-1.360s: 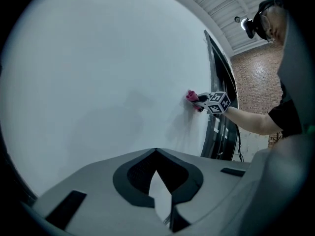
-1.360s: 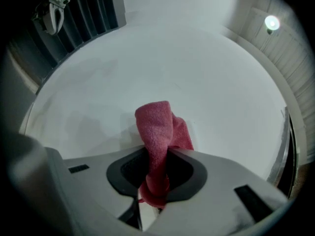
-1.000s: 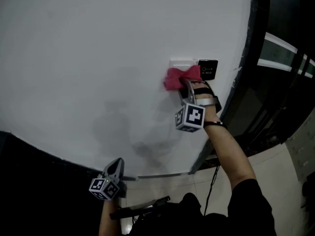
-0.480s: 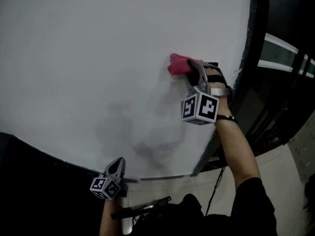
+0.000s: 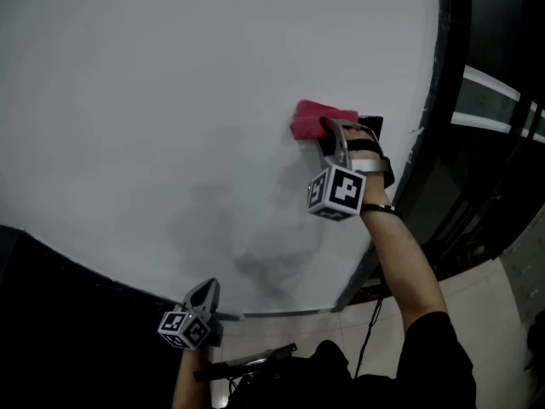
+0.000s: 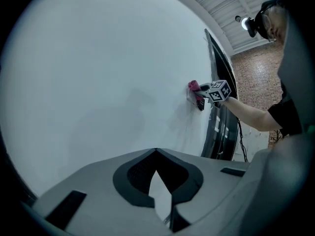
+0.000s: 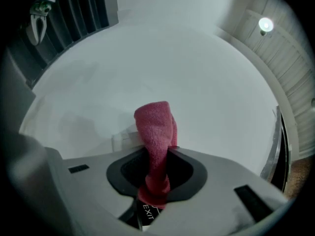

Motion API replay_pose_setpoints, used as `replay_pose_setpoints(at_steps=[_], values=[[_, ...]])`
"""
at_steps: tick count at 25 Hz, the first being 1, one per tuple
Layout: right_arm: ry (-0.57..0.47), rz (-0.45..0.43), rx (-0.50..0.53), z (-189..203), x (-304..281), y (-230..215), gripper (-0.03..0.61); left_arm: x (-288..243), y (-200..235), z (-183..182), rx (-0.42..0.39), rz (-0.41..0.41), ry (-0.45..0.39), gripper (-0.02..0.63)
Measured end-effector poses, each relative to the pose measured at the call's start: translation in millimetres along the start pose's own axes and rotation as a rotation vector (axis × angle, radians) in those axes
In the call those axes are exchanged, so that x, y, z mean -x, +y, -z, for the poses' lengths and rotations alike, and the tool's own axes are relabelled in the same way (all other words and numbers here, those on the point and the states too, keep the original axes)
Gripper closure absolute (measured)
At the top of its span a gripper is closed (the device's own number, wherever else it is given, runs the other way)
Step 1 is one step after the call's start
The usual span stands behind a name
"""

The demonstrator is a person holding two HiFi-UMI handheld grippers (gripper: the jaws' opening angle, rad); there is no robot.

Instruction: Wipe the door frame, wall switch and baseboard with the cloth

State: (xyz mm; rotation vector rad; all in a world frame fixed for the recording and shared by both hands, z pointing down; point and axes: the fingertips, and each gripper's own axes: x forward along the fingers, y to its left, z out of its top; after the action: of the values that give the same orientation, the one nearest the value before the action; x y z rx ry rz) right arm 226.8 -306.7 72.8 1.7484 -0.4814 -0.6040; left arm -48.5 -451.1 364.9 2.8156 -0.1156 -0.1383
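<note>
Cloth (image 7: 153,124), pink and bunched, pinched in right tongs (image 7: 157,154); left tongs (image 6: 156,152) closed, empty.

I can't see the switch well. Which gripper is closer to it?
Right. The right gripper holds the cloth against the wall, right at the switch. The left gripper hangs far below it, to the left, touching nothing.

Left of the small black exit switch plate (image 5: 372,126), the plain white wall (image 5: 170,100) is open; the dark door frame (image 5: 443,75) blocks the right.
</note>
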Motion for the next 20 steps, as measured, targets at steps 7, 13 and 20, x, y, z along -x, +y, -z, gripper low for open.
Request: replay_pose_setpoints(at_steps=[7, 13, 20], values=[[-0.009, -0.002, 0.015, 1, 6, 18, 0.497, 0, -3, 1, -0.007, 0.006, 0.014, 0.623], [0.006, -0.049, 0.008, 11, 9, 48, 0.497, 1, -4, 3, -0.013, 0.015, 0.031, 0.623], [0.005, -0.057, 0.023, 16, 7, 55, 0.497, -5, -7, 7, -0.008, 0.019, 0.04, 0.623]])
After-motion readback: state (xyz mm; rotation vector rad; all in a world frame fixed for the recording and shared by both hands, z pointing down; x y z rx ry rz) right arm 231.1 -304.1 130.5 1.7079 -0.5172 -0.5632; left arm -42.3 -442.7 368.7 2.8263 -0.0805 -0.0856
